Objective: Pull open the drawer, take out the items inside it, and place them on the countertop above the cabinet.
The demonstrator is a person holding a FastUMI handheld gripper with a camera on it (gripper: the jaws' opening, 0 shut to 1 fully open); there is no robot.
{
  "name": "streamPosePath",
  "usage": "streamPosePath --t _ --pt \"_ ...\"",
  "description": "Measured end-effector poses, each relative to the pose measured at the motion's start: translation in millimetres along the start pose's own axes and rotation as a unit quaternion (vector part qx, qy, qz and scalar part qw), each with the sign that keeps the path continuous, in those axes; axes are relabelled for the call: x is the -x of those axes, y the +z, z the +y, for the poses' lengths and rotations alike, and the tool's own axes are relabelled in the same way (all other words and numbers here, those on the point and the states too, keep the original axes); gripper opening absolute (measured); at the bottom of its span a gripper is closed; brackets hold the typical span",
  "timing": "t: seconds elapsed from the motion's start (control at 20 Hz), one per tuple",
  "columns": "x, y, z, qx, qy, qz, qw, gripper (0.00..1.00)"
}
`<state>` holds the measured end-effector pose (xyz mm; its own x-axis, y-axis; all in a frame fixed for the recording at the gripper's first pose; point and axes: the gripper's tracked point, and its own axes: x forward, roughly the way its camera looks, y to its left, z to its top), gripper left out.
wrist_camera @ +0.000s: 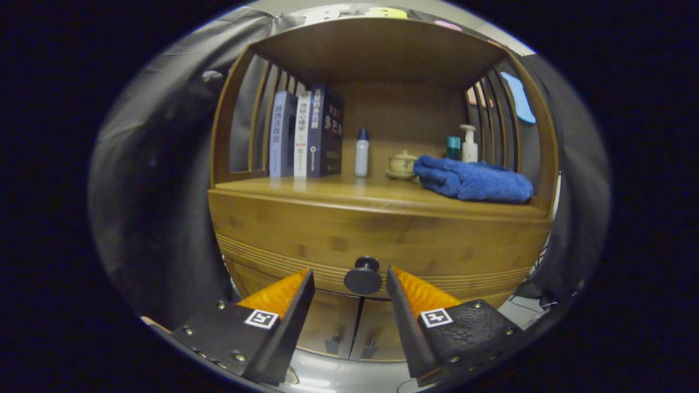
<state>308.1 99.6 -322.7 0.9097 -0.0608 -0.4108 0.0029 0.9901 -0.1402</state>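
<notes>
We see the drawer shut, its wooden front flush with the cabinet, straight ahead of the tool. Its round dark knob sits in the gap between the tool's two fingers, level with their tips; neither finger touches it. The tool is spread wide and grips nothing. What lies inside the drawer we cannot tell.

Below the knob, between the fingers and lower, two cabinet doors meet at a centre seam, each with a small dark handle near the seam.

Above the drawer front, beyond the fingers, runs the wooden surface. On it, beyond the left finger, three books stand upright side by side, touching. Just right of them, a small white bottle with a dark cap stands upright and apart. Further right a pale lidded cup on a saucer sits just beside a folded blue towel, which lies beyond the right finger. Behind the towel stand a teal-capped container and a white pump bottle, close together.

A wooden frame with slatted sides and a top board encloses the surface. Black cloth hangs on both sides of the cabinet.
</notes>
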Motion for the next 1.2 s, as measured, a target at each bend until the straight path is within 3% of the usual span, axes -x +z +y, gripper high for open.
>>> streamPosePath --t 0.15,0.2,0.25,0.5,0.7,1.2 --pt "-16 -7 -5 -0.009 -0.013 0.005 1.0 0.54" --pt "-20 -5 -6 -0.015 -0.018 0.005 1.0 0.54" --pt "-20 -6 -7 -0.022 -0.02 0.008 1.0 0.43" --pt "-20 -6 -9 -0.063 -0.026 0.021 0.997 0.33" --pt "-4 -8 -10 -0.045 -0.031 0.026 0.998 0.28" --pt "103 -34 -3 -0.037 -0.01 0.05 0.998 0.28"
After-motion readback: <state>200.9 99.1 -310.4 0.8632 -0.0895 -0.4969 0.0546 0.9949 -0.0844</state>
